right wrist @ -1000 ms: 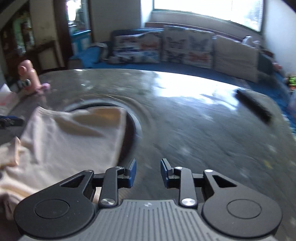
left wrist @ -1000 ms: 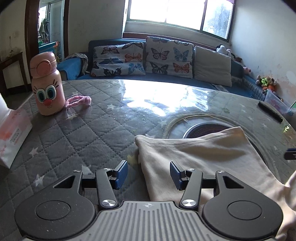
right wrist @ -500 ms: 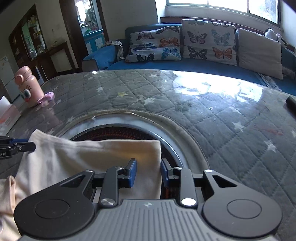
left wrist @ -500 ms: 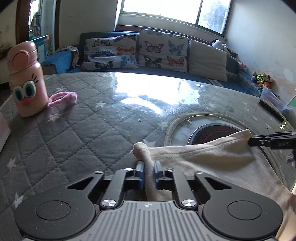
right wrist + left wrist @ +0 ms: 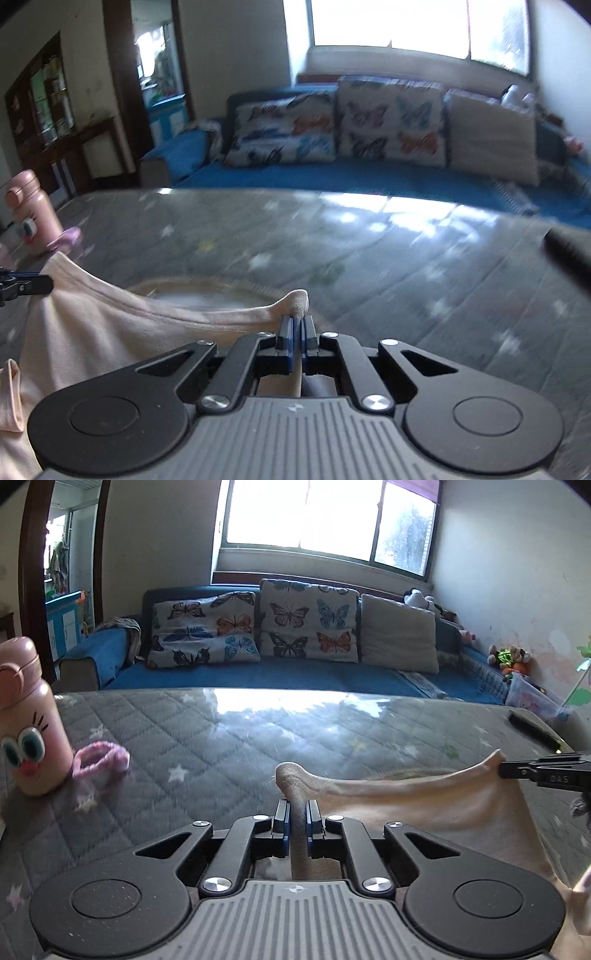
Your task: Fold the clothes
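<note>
My left gripper [image 5: 296, 819] is clenched on one corner of the cream cotton garment [image 5: 424, 808], and my right gripper [image 5: 297, 334], whose jaws have just been closing, now pinches the opposite corner, so the hem sags between the two. The garment hangs just above the near part of the grey quilted, star-patterned table cover [image 5: 207, 746]. Far to the left I see a pink cartoon-faced bottle [image 5: 27, 723] with a fuzzy pink loop [image 5: 101, 760] just beside it.
</note>
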Tool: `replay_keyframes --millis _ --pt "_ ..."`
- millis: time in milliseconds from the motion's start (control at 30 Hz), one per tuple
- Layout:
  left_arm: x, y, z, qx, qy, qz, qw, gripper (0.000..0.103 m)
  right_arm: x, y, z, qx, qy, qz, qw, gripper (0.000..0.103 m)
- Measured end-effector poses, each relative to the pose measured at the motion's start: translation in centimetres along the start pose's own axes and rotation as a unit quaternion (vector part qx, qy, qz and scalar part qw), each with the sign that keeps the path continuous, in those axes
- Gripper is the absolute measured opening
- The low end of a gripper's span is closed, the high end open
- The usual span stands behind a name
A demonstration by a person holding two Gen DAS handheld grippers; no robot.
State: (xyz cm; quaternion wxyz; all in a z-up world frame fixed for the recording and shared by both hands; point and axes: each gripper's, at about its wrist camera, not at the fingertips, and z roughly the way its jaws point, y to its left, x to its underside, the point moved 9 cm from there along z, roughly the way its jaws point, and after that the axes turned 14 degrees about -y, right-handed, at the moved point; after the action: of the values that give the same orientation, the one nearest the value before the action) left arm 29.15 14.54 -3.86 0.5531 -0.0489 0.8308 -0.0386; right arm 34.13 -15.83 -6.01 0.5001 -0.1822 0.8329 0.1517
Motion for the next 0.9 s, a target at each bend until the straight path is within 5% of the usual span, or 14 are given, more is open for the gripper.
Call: replay_keyframes --millis 267,367,500,633,900 --pt "1.2 0.0 2.5 -0.011 0.031 0.0 0.9995 0.014 1.9 -0.9 2.9 0.023 0.039 -0.014 0.999 0.007" --pt "1.2 -0.2 1.2 -0.01 0.026 0.009 0.9996 0.038 1.7 -0.7 2.2 0.02 0.041 -0.017 0.999 0.011" --pt "1.2 -0.7 -1.6 -0.005 0.019 0.023 0.9996 0.053 1.2 0.1 0.7 0.013 0.04 -0.026 0.999 0.012" --pt "2.0 -1.8 -4.8 0.01 0.017 0.051 0.9985 0.055 0.6 2.0 -1.7 -0.01 0.039 -0.042 0.998 0.036" --pt "5.7 -5.0 -10.3 0.038 0.021 0.128 0.9909 0.055 1.1 4.7 -6.0 -0.041 0.043 -0.081 0.995 0.047"
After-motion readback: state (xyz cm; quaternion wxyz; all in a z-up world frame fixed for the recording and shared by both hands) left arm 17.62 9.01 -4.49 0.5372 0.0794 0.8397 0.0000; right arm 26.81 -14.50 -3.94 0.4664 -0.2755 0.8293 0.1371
